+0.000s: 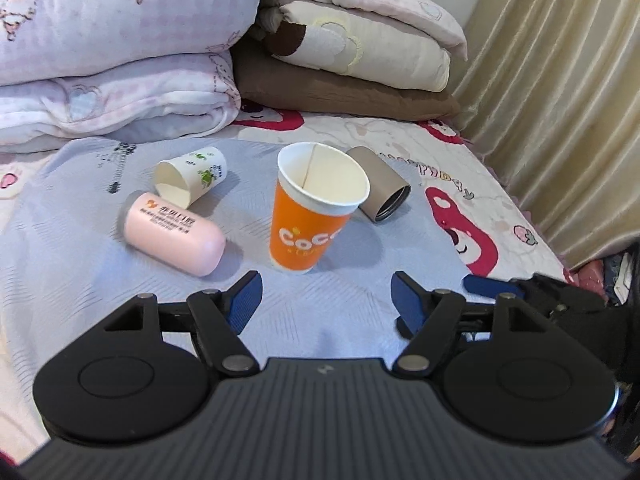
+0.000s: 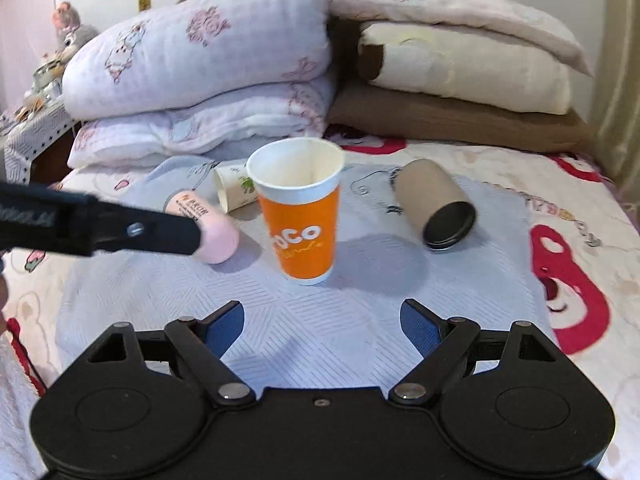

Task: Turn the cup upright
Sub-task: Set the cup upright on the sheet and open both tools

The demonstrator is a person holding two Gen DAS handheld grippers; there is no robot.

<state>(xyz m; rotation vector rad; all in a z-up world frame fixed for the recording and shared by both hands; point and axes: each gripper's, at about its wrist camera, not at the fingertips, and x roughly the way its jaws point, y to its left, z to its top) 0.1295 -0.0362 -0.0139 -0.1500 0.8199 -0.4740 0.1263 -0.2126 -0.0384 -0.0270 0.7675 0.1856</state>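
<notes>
An orange paper cup (image 1: 310, 216) stands upright on the pale blue mat (image 1: 80, 264), mouth up and empty; it also shows in the right wrist view (image 2: 300, 216). My left gripper (image 1: 326, 300) is open and empty, just short of the cup. My right gripper (image 2: 322, 320) is open and empty, also just short of it. The right gripper's blue finger (image 1: 490, 285) shows at the right of the left wrist view. The left gripper's black finger (image 2: 120, 230) crosses the left of the right wrist view.
A pink capsule-shaped bottle (image 1: 172, 234) and a white paper cup (image 1: 192, 176) lie on their sides left of the orange cup. A tan cup with a black lid (image 2: 438, 204) lies on its side to the right. Stacked quilts (image 2: 208, 76) and pillows (image 2: 460, 68) sit behind. Curtain (image 1: 560, 80) at right.
</notes>
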